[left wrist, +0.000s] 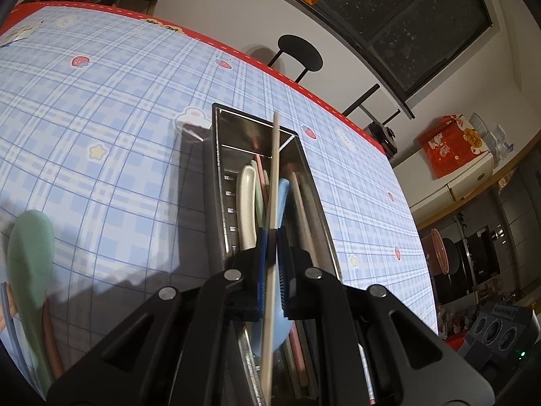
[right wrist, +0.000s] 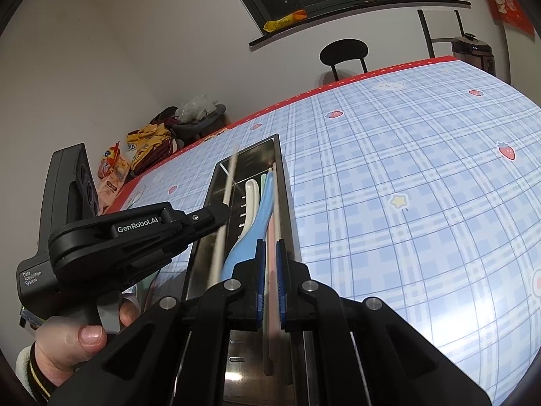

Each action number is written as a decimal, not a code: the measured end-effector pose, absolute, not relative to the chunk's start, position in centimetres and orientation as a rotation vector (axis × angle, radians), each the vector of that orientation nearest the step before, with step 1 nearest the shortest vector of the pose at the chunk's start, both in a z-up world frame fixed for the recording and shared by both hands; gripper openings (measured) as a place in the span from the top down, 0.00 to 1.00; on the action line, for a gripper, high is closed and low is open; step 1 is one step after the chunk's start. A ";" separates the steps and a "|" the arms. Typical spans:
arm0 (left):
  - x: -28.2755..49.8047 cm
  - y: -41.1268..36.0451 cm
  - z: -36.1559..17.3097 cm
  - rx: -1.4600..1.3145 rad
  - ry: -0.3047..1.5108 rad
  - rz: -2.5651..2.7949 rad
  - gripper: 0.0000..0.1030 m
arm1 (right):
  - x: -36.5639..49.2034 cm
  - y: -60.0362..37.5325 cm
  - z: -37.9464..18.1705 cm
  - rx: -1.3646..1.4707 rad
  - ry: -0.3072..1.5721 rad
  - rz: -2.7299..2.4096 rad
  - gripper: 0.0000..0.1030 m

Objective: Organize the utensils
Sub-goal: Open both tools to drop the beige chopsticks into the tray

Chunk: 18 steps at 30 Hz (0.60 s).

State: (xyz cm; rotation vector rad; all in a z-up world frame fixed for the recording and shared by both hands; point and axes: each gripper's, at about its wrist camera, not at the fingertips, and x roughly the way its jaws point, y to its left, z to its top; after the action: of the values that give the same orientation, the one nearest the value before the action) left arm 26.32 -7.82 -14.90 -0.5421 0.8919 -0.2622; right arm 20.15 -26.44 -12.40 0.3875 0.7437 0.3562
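The left claw (left wrist: 272,237), with ribbed blue pads, pinches a thin pale chopstick (left wrist: 272,182) above a rectangular steel tray (left wrist: 223,182) on the plaid worktop (left wrist: 101,118). The right claw (right wrist: 270,250) is pressed together over the tray, which holds smooth pastel spoons (right wrist: 252,223).

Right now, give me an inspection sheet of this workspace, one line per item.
Surface: blue plaid tablecloth with red edge.
Job's things: steel utensil tray holding white spoon, blue spoon and pale sticks; green spoon lies outside on the cloth.
Clutter: snack bags at the far table edge.
Grippers: left tool shut on beige chopstick over the tray; right tool shut on pink chopstick.
Cables: nothing seen.
Surroundings: black chair, dark window, cooker.
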 end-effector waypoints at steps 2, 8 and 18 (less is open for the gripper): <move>26.2 -7.9 -14.6 -0.531 0.890 -0.266 0.88 | 20.1 -26.4 -12.3 0.383 0.738 0.357 0.93; 25.6 -7.2 -12.5 -0.476 0.834 -0.260 0.76 | 19.4 -26.4 -11.1 0.333 0.676 0.317 0.71; 22.4 -4.7 -7.5 -0.273 0.677 -0.184 0.21 | 18.0 -27.5 -9.3 0.251 0.525 0.134 0.05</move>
State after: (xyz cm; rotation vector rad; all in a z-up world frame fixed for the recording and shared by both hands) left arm 22.41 -4.72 -7.54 -0.2727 0.6765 -0.1841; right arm 18.02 -27.52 -9.29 0.2511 0.5248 0.1342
